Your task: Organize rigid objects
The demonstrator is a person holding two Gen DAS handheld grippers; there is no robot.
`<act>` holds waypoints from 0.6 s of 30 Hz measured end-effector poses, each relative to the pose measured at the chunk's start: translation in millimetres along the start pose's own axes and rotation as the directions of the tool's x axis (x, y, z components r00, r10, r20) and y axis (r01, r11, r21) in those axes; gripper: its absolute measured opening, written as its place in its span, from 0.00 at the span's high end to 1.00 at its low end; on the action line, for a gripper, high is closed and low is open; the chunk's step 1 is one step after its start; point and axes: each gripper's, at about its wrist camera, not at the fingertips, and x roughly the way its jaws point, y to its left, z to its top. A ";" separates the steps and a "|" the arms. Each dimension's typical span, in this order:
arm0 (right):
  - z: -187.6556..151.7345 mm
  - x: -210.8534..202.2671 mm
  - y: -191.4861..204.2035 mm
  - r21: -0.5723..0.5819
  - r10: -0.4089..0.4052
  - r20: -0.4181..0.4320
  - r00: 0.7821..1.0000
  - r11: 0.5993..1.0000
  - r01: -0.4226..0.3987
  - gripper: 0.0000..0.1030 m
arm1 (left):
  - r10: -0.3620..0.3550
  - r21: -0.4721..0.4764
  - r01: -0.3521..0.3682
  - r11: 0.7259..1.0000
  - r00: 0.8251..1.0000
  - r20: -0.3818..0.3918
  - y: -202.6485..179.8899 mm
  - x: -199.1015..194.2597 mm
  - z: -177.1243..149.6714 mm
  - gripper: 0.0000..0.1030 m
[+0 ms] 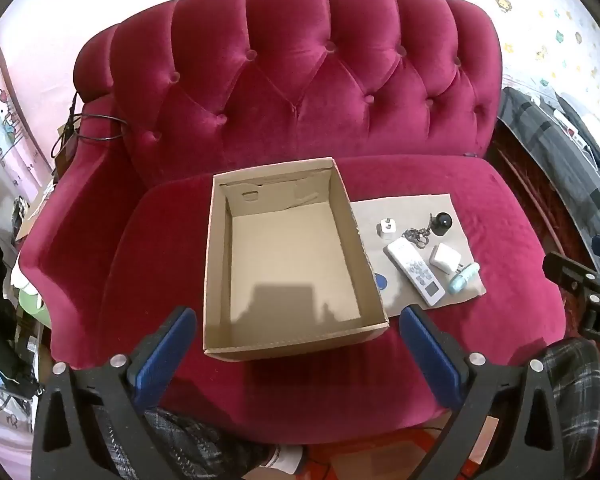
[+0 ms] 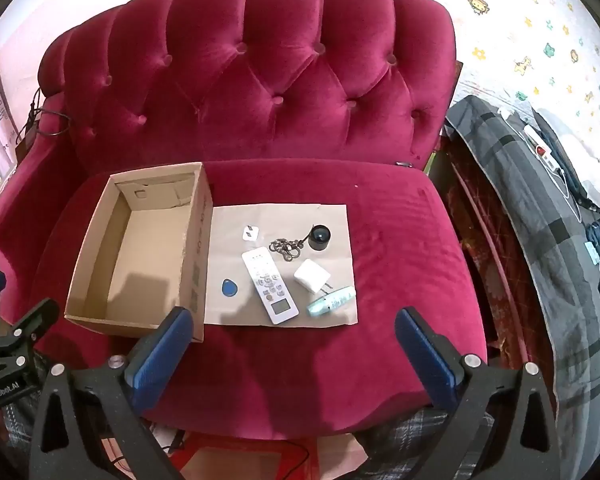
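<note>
An empty open cardboard box (image 1: 220, 276) (image 2: 198, 240) sits on the red velvet sofa seat. To its right a flat cardboard sheet (image 2: 336, 220) (image 1: 436, 206) holds a white remote (image 2: 270, 286) (image 1: 414, 271), a white charger (image 2: 311, 276) (image 1: 444, 258), a small white plug (image 2: 251, 234) (image 1: 387, 227), a key chain (image 2: 285, 247) (image 1: 416, 236), a black round object (image 2: 320, 236) (image 1: 443, 222), a blue tag (image 2: 229, 288) (image 1: 381, 281) and a pale blue tube (image 2: 332, 301) (image 1: 462, 278). My left gripper (image 1: 296, 336) is open above the seat front, before the box. My right gripper (image 2: 294, 336) is open before the sheet.
The tufted sofa back (image 1: 300, 72) rises behind. A dark checked blanket with cables (image 2: 540, 200) lies to the right. A black cable (image 1: 100, 128) hangs over the left armrest. Clutter (image 1: 4, 360) stands at the far left. My legs in checked trousers (image 1: 572, 380) are below.
</note>
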 end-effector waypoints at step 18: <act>1.3 -10.0 10.4 0.004 0.012 0.045 0.999 1.000 -0.012 0.00 | 0.002 0.001 -0.002 1.000 1.000 0.020 -0.3 -11.8 4.3 0.00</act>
